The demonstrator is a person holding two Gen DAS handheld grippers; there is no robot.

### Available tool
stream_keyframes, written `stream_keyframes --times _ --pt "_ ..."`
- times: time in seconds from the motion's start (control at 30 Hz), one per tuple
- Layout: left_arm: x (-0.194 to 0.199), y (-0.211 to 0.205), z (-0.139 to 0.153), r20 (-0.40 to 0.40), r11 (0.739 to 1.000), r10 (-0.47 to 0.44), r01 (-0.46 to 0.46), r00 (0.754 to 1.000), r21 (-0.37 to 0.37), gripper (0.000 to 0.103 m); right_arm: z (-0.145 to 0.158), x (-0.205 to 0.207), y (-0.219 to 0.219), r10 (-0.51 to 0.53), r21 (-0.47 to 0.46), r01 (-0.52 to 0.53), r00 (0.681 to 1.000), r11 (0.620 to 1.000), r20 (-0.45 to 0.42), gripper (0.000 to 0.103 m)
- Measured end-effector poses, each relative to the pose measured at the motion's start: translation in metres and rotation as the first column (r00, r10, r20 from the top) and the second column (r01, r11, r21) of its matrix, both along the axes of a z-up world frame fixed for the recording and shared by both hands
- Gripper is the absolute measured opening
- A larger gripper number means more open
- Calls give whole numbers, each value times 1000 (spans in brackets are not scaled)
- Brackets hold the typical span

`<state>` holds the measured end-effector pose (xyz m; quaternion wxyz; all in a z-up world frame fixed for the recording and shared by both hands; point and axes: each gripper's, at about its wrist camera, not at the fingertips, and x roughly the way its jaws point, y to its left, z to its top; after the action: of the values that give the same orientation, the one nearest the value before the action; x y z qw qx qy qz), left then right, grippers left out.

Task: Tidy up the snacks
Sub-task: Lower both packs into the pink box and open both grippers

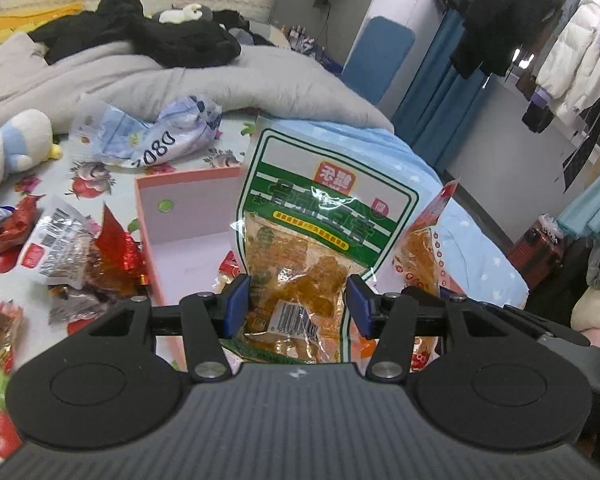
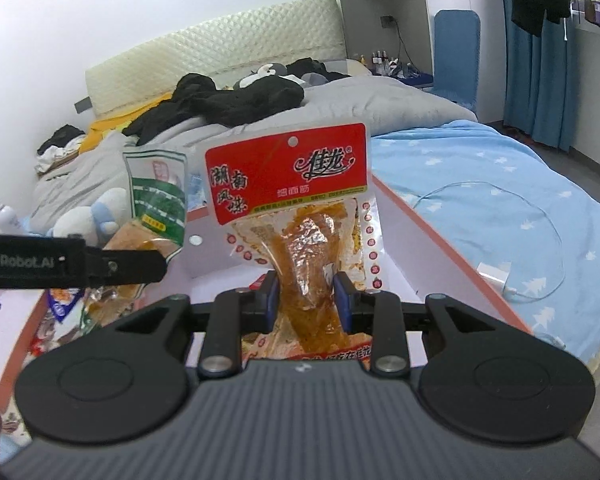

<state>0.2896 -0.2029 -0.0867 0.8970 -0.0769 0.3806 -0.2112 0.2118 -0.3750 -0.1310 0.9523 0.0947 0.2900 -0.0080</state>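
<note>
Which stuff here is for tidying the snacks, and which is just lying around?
For the job: green snack pack in left gripper; red snack pack in right gripper; pink box; loose snacks.
Lying about: plush toy, black clothes, charger cable.

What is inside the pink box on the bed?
The pink box looks mostly bare inside: pale floor, green sticker on its back wall. The green snack packet hides its right part.
</note>
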Motion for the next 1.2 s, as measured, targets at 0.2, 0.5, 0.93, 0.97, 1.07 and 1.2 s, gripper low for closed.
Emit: stream_keyframes --times 0.2,0.5,0.93,0.97,1.07,1.2 --pt "18 -9 -14 -30 1000 -8 9 1000 30 60 -17 12 -5 -2 49 4 999 999 -41 34" --pt "-8 1 2 4 999 20 -20 1000 30 81 -3 -3 -9 -31 52 34 999 998 -44 59" --pt "-99 49 55 99 996 86 -89 991 28 81 37 -67 6 17 120 -21 999 993 35 62" --pt "-107 54 59 110 995 93 -97 990 27 81 39 -72 9 26 123 -31 999 992 42 62" --pt "-130 69 66 136 992 121 -124 983 19 81 44 -85 20 55 129 -63 997 990 61 62" --pt "-160 90 72 165 987 157 -162 974 17 81 48 -104 41 117 107 -125 990 986 76 62"
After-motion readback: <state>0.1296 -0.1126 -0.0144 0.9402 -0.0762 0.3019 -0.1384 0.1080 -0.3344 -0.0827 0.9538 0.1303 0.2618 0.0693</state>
